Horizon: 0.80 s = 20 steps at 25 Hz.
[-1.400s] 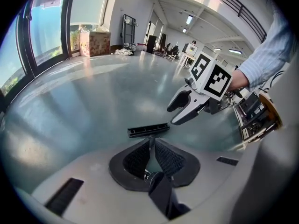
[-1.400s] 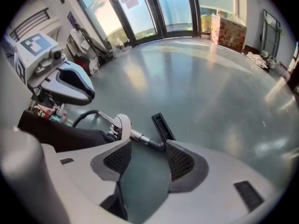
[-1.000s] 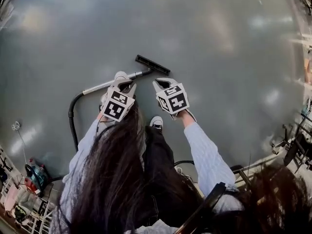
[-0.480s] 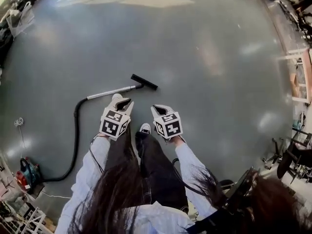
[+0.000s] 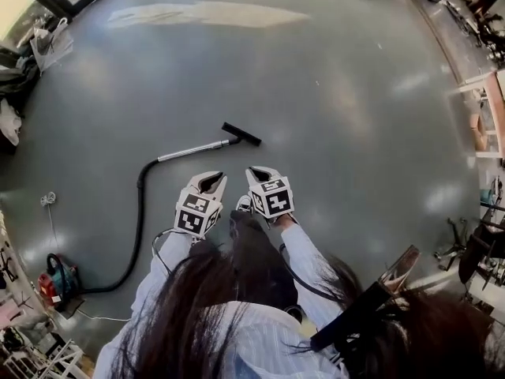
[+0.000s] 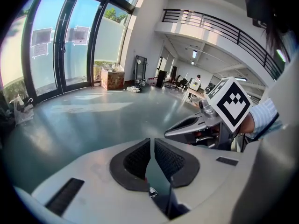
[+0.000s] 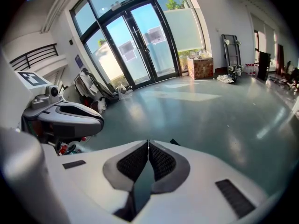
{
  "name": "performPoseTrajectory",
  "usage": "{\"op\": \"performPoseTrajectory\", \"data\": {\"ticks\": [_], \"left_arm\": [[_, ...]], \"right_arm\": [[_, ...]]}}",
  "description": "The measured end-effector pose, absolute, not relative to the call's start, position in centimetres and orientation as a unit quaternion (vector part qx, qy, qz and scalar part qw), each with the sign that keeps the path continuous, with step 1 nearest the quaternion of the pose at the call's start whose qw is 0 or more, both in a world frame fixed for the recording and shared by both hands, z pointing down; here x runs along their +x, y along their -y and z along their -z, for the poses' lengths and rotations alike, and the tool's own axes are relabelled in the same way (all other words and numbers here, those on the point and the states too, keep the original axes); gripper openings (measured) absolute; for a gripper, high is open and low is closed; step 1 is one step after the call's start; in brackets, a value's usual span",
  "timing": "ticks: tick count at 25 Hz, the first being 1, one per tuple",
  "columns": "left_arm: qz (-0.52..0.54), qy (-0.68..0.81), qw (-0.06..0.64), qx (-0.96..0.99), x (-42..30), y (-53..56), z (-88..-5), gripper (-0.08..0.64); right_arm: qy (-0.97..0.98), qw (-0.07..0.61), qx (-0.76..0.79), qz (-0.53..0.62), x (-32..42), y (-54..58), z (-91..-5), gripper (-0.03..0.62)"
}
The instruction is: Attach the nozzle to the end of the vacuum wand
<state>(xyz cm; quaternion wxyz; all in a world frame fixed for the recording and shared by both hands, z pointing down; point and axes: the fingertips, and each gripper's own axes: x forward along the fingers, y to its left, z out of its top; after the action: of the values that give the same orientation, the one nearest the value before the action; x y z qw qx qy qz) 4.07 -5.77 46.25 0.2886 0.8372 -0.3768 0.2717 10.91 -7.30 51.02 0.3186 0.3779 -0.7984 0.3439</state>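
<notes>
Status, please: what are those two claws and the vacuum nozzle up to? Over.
Left gripper shut, empty; right gripper shut, empty. Black nozzle on end of wand, on floor. Nothing blocking it.

The glossy grey-green floor (image 5: 331, 69) carried a silver vacuum wand (image 5: 192, 150) lying flat, with a black nozzle (image 5: 241, 134) at its far end (the two looked joined). From the wand's near end a black hose (image 5: 140, 227) curved over the floor to a red and teal vacuum cleaner (image 5: 55, 281) at the left edge. A thin white cord (image 5: 47, 200) lay near the hose, and bags (image 5: 49, 42) sat at the far left.
</notes>
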Motion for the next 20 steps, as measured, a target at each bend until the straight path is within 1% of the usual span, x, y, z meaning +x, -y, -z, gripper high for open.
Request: {"op": "performPoseTrajectory", "data": {"ticks": [7, 15, 20], "left_arm": [[-0.235, 0.401, 0.272, 0.842, -0.3, 1.9, -42.0, 0.018], [-0.226, 0.376, 0.29, 0.851, -11.0, -9.0, -41.1, 0.017], [-0.21, 0.36, 0.298, 0.859, -14.6, -14.6, -40.8, 0.017]], "right_arm": [[0.803, 0.31, 0.391, -0.326, 6.5, 2.7, -47.6, 0.012], [0.786, 0.279, 0.439, -0.334, -1.9, -7.9, -44.5, 0.012], [0.765, 0.248, 0.471, -0.362, -4.5, -15.4, -43.4, 0.012]]}}
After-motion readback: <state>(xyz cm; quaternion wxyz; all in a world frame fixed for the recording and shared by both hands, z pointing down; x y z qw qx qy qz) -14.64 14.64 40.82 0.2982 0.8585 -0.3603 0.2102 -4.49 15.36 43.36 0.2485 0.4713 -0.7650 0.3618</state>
